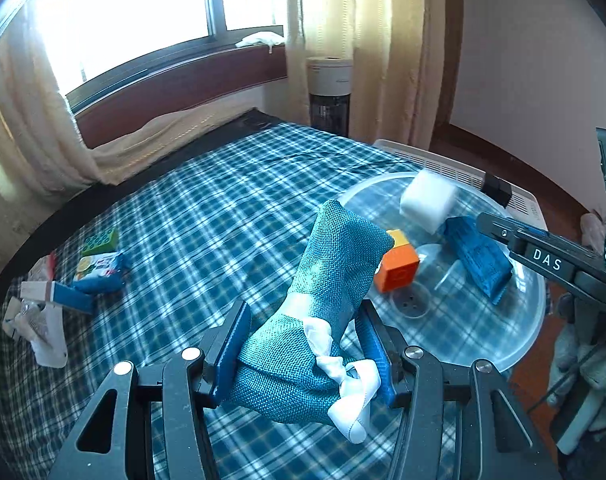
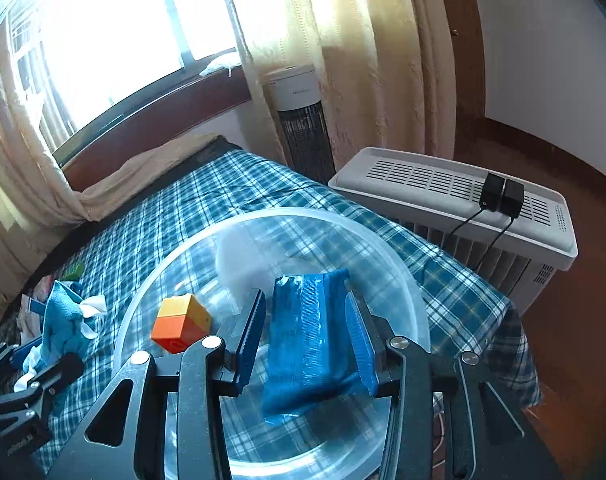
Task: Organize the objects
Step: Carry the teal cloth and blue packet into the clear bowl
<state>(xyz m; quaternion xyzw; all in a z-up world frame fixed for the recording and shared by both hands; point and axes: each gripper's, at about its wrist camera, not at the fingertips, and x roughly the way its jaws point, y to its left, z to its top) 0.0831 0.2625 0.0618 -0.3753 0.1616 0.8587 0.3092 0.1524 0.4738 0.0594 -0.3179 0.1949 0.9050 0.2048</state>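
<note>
My left gripper [image 1: 305, 344] is shut on a teal fabric pouch [image 1: 327, 280] with a white ribbon, held above the checked cloth next to the clear round bowl [image 1: 515, 344]. The pouch also shows in the right wrist view [image 2: 63, 320]. In the bowl lie an orange and yellow block [image 1: 397, 266], a blue packet [image 1: 479, 258] and a blurred white foam block [image 1: 427, 200]. My right gripper [image 2: 305, 332] is open above the bowl [image 2: 403, 264], its fingers either side of the blue packet [image 2: 307, 336] without touching it. The orange block [image 2: 181, 322] sits to its left.
A green brick [image 1: 99, 240], a blue snack packet [image 1: 101, 272], a red-white-blue box [image 1: 55, 294] and a white wrapper [image 1: 39, 330] lie at the table's left. A white heater [image 2: 455, 208] with two black adapters stands right of the table. A tower fan [image 2: 299, 120] and curtains stand behind.
</note>
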